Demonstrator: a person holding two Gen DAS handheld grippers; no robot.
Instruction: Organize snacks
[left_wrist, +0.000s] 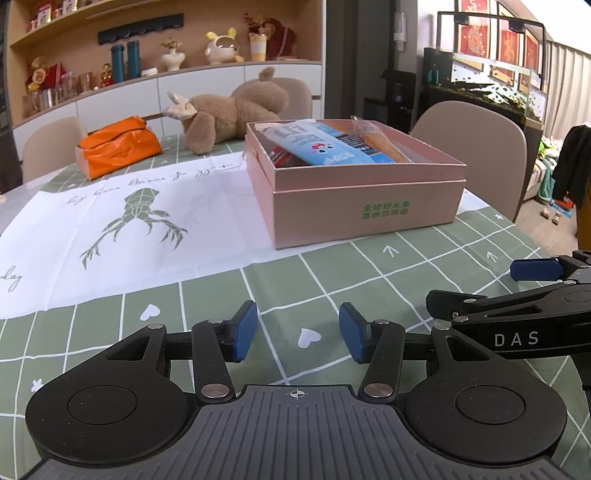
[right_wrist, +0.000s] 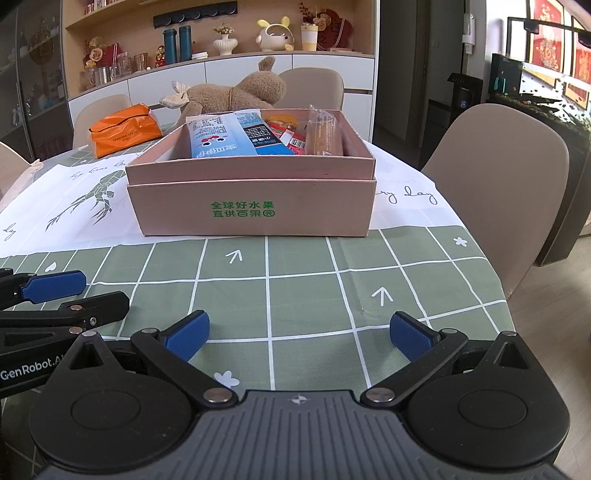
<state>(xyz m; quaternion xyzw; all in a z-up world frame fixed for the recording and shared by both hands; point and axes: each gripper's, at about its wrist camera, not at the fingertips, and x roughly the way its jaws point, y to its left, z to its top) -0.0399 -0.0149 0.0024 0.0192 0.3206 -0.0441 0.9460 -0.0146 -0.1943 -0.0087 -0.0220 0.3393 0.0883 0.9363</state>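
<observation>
Peering into the pink box (right_wrist: 255, 206), only the tops of the snacks show above its near wall — a pale blue packet (right_wrist: 218, 138) leaning at the left, a darker blue-and-black one (right_wrist: 264, 138) beside it, a red wrapper (right_wrist: 291, 138) and a clear-wrapped biscuit-coloured bar (right_wrist: 323, 134) at the right. Whatever lies under them is hidden by the cardboard, and the printing on the wrappers is too small to read. A brown plush toy (right_wrist: 236, 94) lies behind the box, partly blocked by it, and an orange bag (right_wrist: 125, 129) sits further left on the table.

Both tools hang low over the green checked tablecloth (right_wrist: 295, 277), on the near side of the box and well apart from it. The right gripper (right_wrist: 299, 336) has its blue pads spread wide with nothing between them but cloth. The left gripper (left_wrist: 298, 332) has its pads parted too, more narrowly — again only tablecloth in the gap. From the left wrist view the right tool's black linkage pokes in at the right edge, cut off by the frame; the two tools sit just beside each other. No hand is visible in either view.
</observation>
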